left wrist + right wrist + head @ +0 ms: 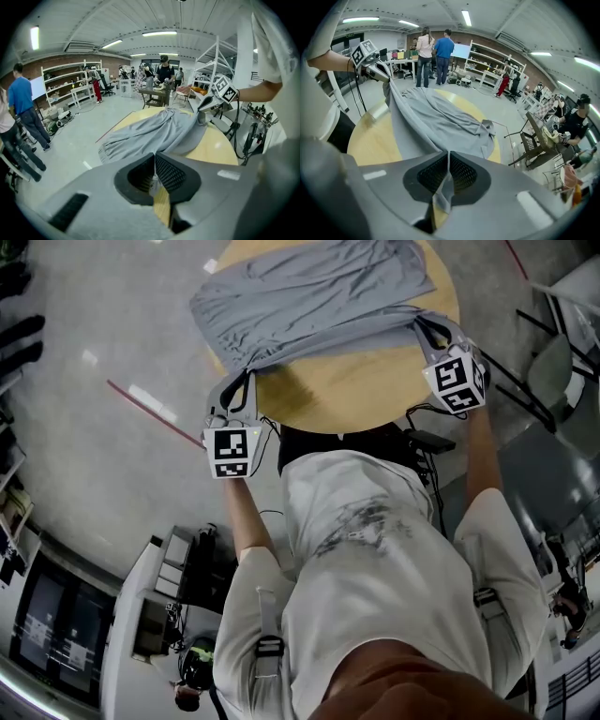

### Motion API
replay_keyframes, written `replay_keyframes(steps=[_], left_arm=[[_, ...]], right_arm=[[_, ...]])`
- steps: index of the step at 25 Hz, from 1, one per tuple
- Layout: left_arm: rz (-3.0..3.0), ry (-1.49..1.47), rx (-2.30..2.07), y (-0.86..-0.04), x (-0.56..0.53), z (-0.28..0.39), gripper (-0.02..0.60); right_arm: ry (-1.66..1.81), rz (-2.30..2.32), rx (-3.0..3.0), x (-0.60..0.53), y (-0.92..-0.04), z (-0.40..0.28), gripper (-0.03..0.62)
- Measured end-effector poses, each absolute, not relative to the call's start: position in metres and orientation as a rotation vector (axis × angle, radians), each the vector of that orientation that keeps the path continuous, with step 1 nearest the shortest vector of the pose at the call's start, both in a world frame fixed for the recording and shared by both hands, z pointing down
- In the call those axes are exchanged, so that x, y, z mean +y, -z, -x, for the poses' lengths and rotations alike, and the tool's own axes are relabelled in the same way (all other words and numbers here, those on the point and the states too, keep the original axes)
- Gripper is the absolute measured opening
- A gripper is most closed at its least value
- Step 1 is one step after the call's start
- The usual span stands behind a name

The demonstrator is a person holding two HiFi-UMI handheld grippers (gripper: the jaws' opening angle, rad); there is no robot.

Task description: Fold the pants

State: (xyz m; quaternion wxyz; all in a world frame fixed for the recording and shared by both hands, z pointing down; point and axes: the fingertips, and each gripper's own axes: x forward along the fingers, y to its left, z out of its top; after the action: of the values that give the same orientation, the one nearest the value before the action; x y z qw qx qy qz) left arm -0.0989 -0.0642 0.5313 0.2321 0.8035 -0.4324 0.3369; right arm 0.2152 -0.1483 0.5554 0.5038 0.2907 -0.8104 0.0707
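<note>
Grey pants (pixel 309 296) lie spread across a round wooden table (pixel 375 381), and one edge of them is stretched taut along the near side between my two grippers. My left gripper (pixel 247 373) is shut on that edge at the table's near-left rim; in its own view a pinch of grey cloth (pixel 153 182) sits between the closed jaws. My right gripper (pixel 424 326) is shut on the same edge at the near right, with cloth (pixel 445 187) hanging from its jaws. Each gripper shows in the other's view: the right gripper (pixel 202 114) and the left gripper (pixel 386 78).
Folding chairs (pixel 553 371) and black cables stand right of the table. A red strip (pixel 150 413) lies on the grey floor to the left. Several people (pixel 433 56), shelves (pixel 70 86) and work tables fill the room beyond.
</note>
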Motion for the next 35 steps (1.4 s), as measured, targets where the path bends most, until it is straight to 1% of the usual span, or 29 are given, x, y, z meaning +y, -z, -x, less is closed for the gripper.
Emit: replay_keyframes(steps=[24, 35], left_arm=[[-2.208, -0.887, -1.169, -0.546, -0.14, 0.14, 0.017], [-2.209, -0.898, -1.148, -0.566, -0.18, 0.145, 0.017]], right_arm=[[-0.05, -0.71, -1.905, -0.246, -0.557, -0.176, 0.023], [0.017, -0.677, -1.867, -0.297, -0.571, -0.168, 0.023]])
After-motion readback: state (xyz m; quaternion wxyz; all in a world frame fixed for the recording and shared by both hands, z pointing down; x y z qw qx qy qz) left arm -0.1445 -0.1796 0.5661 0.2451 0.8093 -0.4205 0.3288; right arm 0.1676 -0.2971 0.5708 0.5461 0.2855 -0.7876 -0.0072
